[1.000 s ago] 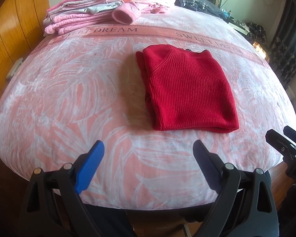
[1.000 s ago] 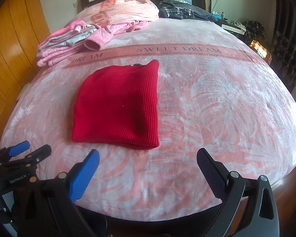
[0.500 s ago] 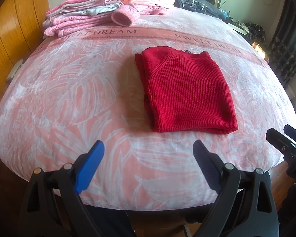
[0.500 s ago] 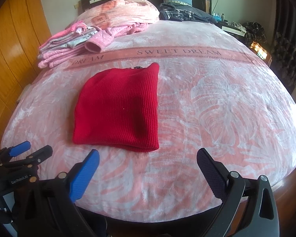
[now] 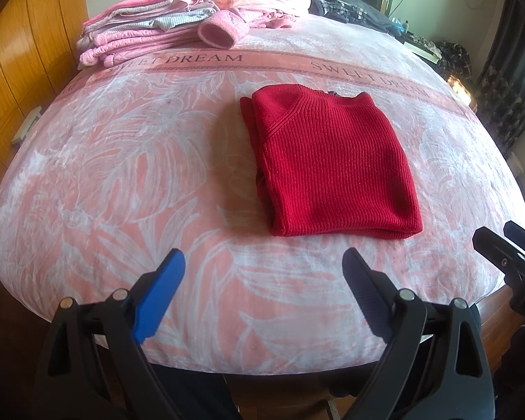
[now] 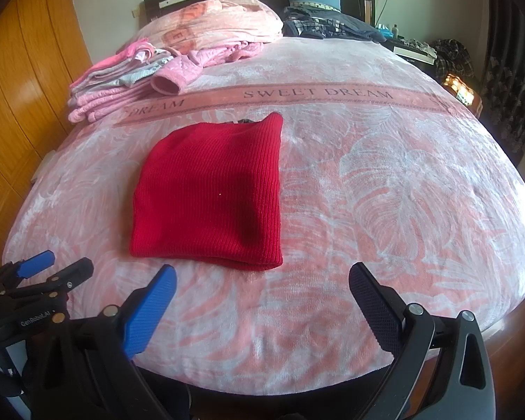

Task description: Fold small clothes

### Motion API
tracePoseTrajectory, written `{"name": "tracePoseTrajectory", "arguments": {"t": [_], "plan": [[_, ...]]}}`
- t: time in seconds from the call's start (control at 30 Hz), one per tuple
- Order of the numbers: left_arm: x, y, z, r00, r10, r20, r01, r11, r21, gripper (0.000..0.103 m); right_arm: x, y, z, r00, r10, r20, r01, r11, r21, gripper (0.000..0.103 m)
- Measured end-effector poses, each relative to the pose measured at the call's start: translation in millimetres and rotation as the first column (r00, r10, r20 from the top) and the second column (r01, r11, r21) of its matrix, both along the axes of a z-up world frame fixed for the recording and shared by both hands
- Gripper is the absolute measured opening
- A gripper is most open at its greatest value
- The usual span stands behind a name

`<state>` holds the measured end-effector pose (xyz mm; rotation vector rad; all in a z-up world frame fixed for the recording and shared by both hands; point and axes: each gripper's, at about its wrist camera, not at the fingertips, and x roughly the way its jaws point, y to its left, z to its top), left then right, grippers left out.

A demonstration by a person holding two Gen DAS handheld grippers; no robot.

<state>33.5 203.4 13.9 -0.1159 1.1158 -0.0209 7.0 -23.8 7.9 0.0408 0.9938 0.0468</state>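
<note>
Red sweater (image 5: pixel 336 171) folded on bed (image 5: pixel 122 182); left tool (image 5: pixel 262 266), right tool (image 6: pixel 262 280) released, empty.

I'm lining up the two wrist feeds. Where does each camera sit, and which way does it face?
Left wrist: behind the open left gripper at the foot of the bed, facing the headboard; red sweater ahead-right; right gripper at right edge.
Right wrist: behind the open right gripper, same heading; sweater ahead-left; left gripper at left edge.
Shared: sweater, bed, pink pile.
</note>
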Motion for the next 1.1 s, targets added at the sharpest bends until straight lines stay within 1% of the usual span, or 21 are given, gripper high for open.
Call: {"name": "tracePoseTrajectory", "arguments": {"t": [0.43, 0.8, 1.1], "plan": [[-0.9, -2.1, 4.6, 1.000, 0.003, 0.014, -0.003, 1.000, 0.011, 0.091, 1.2, -0.1, 1.4, 1.000, -0.001, 0.005, 0.001, 1.000, 0.004, 0.099], [-1.3, -3.7, 7.7, 1.000, 0.003, 0.022, -0.003, 1.000, 0.019, 0.091, -1.0, -3.3, 4.8, 1.000, -0.017, 0.025, 0.016, 1.000, 0.020, 0.099], [4.4, -20.4, 11.3, 0.999, -0.025, 0.036, 0.024, 0.999, 0.033, 0.091, -2.4, -16.5, 0.9, 0.999, -0.037, 0.038, 0.035, 0.998, 0.045, 0.099]]}}
